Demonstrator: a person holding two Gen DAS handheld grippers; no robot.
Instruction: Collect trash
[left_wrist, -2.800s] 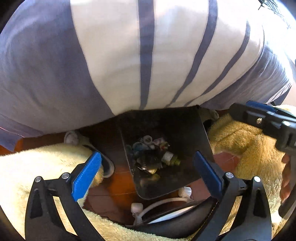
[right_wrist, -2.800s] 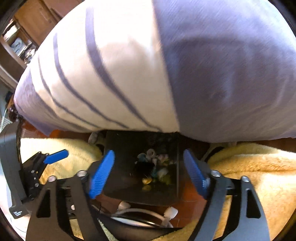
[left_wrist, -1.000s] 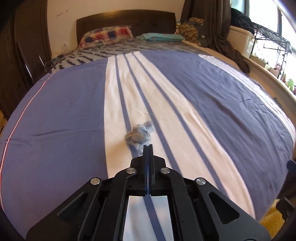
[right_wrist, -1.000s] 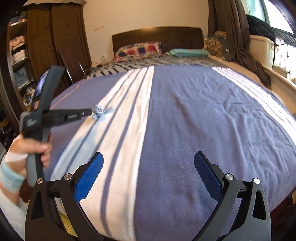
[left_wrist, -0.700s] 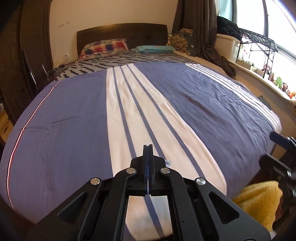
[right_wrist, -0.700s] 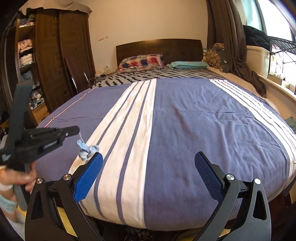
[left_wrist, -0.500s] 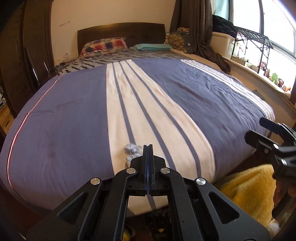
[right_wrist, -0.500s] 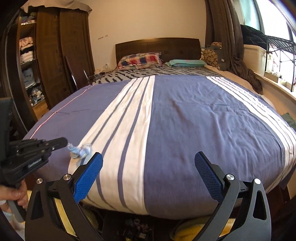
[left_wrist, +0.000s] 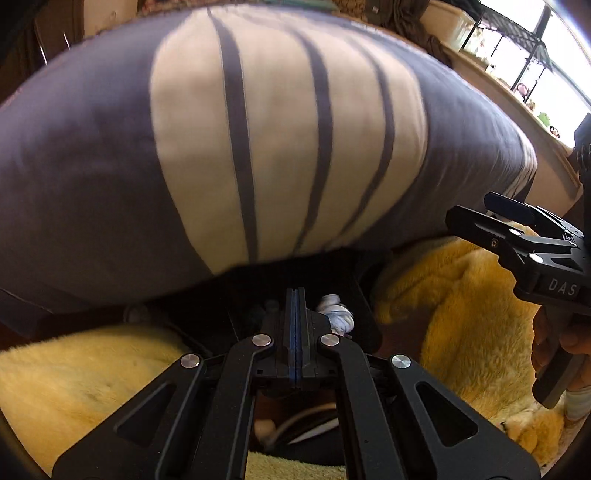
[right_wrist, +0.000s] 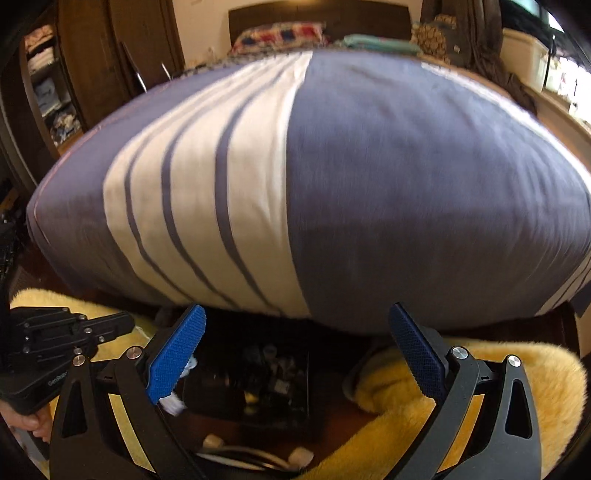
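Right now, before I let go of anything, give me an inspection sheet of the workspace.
Surface: striped bedspread, no litter seen on it.
Job's things: crumpled tissue at the left gripper, above the black bin on the floor; bin already holds scraps.
Clutter: yellow rugs either side of the bin.
Grippers: left shut on the tissue; right gripper open, empty.
Cables: white cord on the floor near the bin.
Surroundings: headboard, pillows, wardrobe shelves, window ledge.

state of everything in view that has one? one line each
left gripper: shut on the crumpled tissue
crumpled tissue: pinched, hanging over the bin
right gripper: open, empty
black bin: open-topped, on the floor, trash inside
striped bedspread: spread flat, draped over the bed's foot
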